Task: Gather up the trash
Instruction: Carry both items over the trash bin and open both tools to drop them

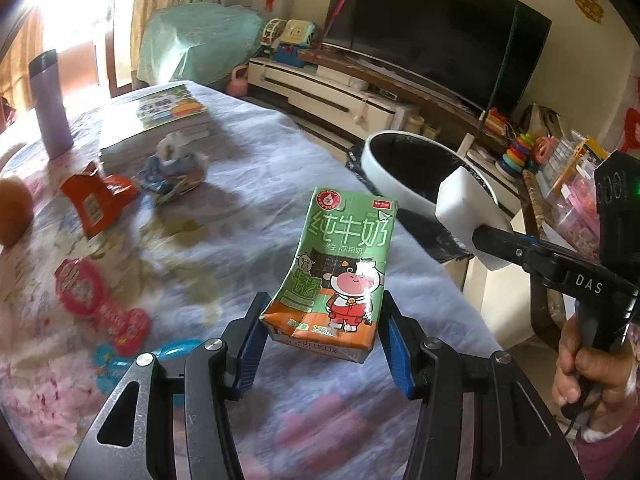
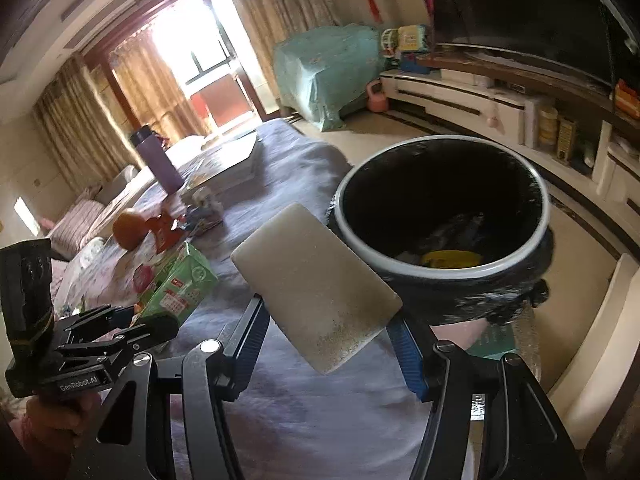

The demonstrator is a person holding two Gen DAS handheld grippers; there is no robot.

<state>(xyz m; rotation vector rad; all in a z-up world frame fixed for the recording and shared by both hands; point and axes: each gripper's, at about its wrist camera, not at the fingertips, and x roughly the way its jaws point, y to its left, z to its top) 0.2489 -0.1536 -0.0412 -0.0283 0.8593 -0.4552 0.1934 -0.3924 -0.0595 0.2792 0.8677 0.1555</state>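
Observation:
My left gripper (image 1: 322,344) is shut on a small green milk carton (image 1: 340,268), held above the cloth-covered table (image 1: 248,168). My right gripper (image 2: 330,344) is shut on a white foam block (image 2: 316,284), which hangs just left of the bin's rim. The same foam block (image 1: 466,210) and right gripper show at the right of the left wrist view, in front of the bin (image 1: 404,168). The round bin (image 2: 440,216) has a white rim and a black liner, with some trash at its bottom. The carton (image 2: 180,284) also appears at the left of the right wrist view.
On the table lie an orange wrapper (image 1: 98,200), a crumpled blue-white wrapper (image 1: 176,172), a pink packet (image 1: 96,300), an orange (image 1: 12,212), a purple bottle (image 1: 50,108) and stacked books (image 1: 156,120). A TV stand (image 1: 360,96) with toys runs along the far wall.

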